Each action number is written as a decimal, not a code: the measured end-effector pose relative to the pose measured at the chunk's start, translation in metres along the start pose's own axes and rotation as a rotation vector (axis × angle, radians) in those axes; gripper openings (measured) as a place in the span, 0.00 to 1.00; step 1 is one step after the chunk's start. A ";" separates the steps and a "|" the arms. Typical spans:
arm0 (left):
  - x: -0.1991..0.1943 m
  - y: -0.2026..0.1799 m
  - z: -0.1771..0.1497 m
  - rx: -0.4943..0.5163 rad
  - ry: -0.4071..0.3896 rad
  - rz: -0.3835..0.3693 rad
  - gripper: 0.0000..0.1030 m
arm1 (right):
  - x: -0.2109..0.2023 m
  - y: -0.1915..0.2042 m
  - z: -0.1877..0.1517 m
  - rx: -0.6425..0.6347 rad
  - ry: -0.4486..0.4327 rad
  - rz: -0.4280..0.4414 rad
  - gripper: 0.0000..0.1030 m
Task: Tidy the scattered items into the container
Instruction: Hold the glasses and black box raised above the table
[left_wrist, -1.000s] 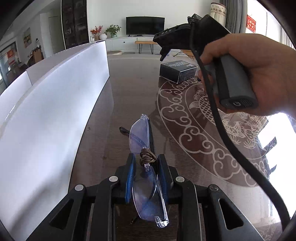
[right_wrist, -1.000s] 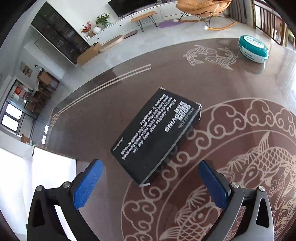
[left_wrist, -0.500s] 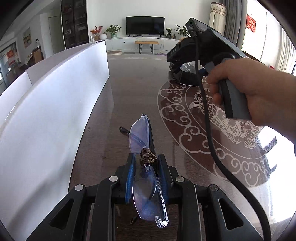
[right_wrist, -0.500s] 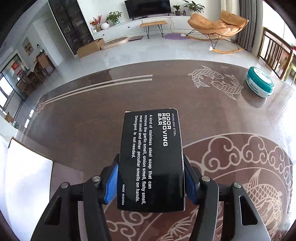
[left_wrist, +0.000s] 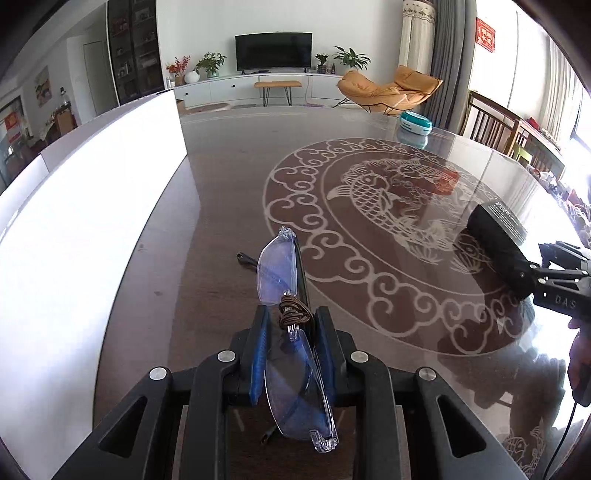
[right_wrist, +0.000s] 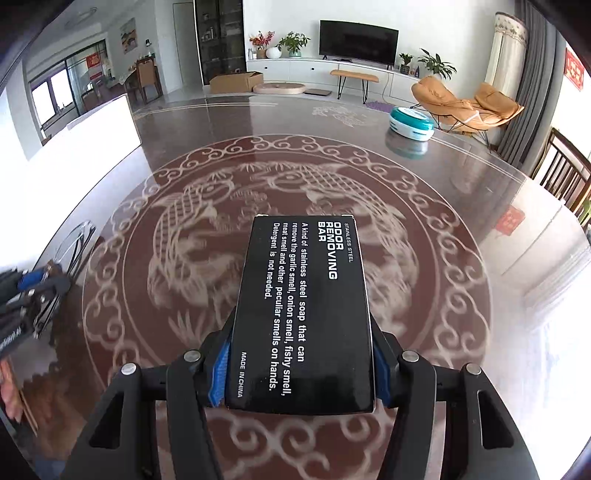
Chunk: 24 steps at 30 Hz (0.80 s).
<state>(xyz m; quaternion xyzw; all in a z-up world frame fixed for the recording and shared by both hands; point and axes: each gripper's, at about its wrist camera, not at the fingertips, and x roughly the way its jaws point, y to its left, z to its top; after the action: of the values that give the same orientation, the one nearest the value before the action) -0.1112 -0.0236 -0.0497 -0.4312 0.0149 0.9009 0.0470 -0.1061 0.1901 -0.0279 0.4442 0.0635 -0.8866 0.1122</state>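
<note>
A white container (left_wrist: 92, 229) stands at the table's (left_wrist: 229, 192) left edge, beside it the left gripper (left_wrist: 293, 354) has its jaws nearly closed on clear glasses (left_wrist: 280, 273) above the table, and further right the right gripper (right_wrist: 301, 363), jaws half-open, clamps a black box (right_wrist: 303, 306).

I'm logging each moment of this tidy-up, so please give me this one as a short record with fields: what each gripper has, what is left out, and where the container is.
left gripper: shut on the glasses, jaws clamped at the bridge
right gripper: shut on the black box, printed "odor removing bar", lifted above the table
left out: teal round tin, at the table's far side
container: white container, to the left of the glasses
in container: cannot tell, inside hidden
</note>
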 end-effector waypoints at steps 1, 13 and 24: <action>-0.002 -0.012 -0.003 0.010 0.000 -0.013 0.23 | -0.012 -0.009 -0.016 0.007 -0.005 -0.003 0.58; -0.009 -0.116 -0.010 0.077 0.000 -0.045 0.24 | -0.059 -0.062 -0.080 0.066 -0.032 -0.023 0.59; -0.001 -0.116 -0.010 0.078 0.030 0.022 0.84 | -0.053 -0.052 -0.073 0.052 -0.010 -0.029 0.81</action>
<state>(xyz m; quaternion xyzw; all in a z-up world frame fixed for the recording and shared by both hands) -0.0915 0.0909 -0.0534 -0.4421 0.0554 0.8937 0.0533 -0.0322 0.2637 -0.0278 0.4418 0.0467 -0.8916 0.0879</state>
